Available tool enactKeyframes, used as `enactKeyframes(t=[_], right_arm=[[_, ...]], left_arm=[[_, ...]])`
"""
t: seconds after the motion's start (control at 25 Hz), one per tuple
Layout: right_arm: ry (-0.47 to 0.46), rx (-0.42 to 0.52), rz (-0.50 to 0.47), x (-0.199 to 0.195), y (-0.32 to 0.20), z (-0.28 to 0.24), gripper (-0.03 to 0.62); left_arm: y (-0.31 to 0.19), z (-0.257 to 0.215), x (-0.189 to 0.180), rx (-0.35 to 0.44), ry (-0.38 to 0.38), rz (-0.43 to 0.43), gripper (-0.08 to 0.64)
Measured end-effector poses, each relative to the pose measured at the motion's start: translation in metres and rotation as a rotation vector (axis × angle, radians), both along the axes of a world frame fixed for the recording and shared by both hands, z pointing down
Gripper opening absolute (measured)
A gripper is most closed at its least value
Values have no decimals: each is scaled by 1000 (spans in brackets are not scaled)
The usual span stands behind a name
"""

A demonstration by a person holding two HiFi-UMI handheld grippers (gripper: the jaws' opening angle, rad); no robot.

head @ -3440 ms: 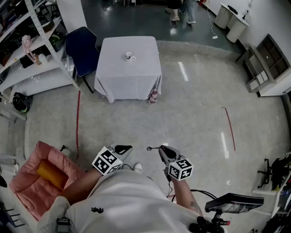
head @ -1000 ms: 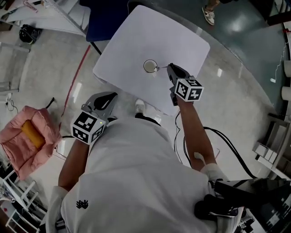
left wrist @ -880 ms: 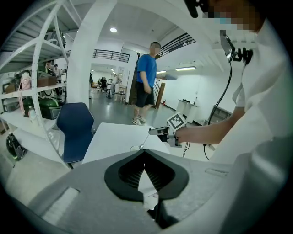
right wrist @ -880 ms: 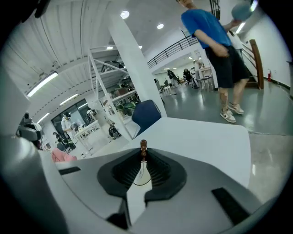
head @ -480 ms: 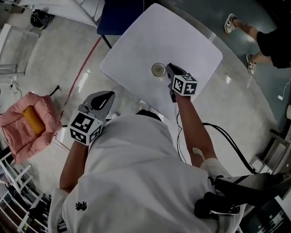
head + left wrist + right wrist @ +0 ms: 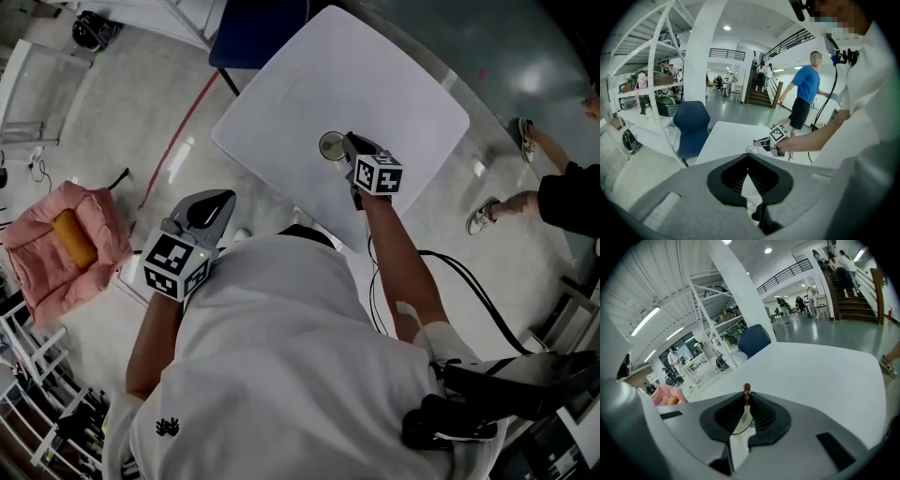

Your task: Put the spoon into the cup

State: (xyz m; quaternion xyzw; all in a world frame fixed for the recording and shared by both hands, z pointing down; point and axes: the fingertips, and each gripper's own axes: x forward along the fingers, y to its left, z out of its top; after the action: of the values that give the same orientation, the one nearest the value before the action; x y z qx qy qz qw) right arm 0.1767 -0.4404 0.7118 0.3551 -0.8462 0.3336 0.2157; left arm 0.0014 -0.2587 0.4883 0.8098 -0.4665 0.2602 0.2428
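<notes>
**Spoon gripped at the cup's rim, mid-tabletop**

Here the cup (image 6: pixel 332 146) stands near the middle of the white-clothed tabletop (image 6: pixel 403 84), well in from every edge, with bare cloth all round it. The right gripper (image 6: pixel 348 140) reaches in over the near edge, its tip just beside the cup's rim. A blue chair (image 6: pixel 255 33) sits close against the far-left edge. A bystander's shoe (image 6: pixel 483 217) is on the floor off the right edge. The left gripper (image 6: pixel 223 199) hangs off the tabletop, over the floor beside the person's body.

The spoon (image 6: pixel 746 404) is slim and pale, with a small brown end that pokes just past the fingertips. The right fingers (image 6: pixel 761 416) are closed almost together on it.

Only the right gripper view shows the spoon; in the head view it cannot be made out. The left gripper view shows its own fingers (image 6: pixel 733 178) met at the tips with nothing between them. It also shows, from the side, the right gripper low beside the cup's thin rim.
</notes>
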Motion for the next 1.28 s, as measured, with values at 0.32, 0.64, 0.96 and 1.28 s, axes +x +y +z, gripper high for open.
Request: enactKeyframes(t=[0.32, 0.64, 0.96, 1.28], right_arm=[[7, -8, -16, -4, -3, 13, 44], [20, 4, -19, 2, -6, 10, 48], [25, 3, -11, 0, -1, 12, 163], [89, 2, 48, 2, 23, 3, 259]], left_arm=[[-4, 3, -1, -15, -9, -3, 9], [-2, -3, -2, -15, -10, 0, 9], [7, -3, -12, -4, -4, 2, 9], [27, -3, -34, 17, 32, 48, 9]])
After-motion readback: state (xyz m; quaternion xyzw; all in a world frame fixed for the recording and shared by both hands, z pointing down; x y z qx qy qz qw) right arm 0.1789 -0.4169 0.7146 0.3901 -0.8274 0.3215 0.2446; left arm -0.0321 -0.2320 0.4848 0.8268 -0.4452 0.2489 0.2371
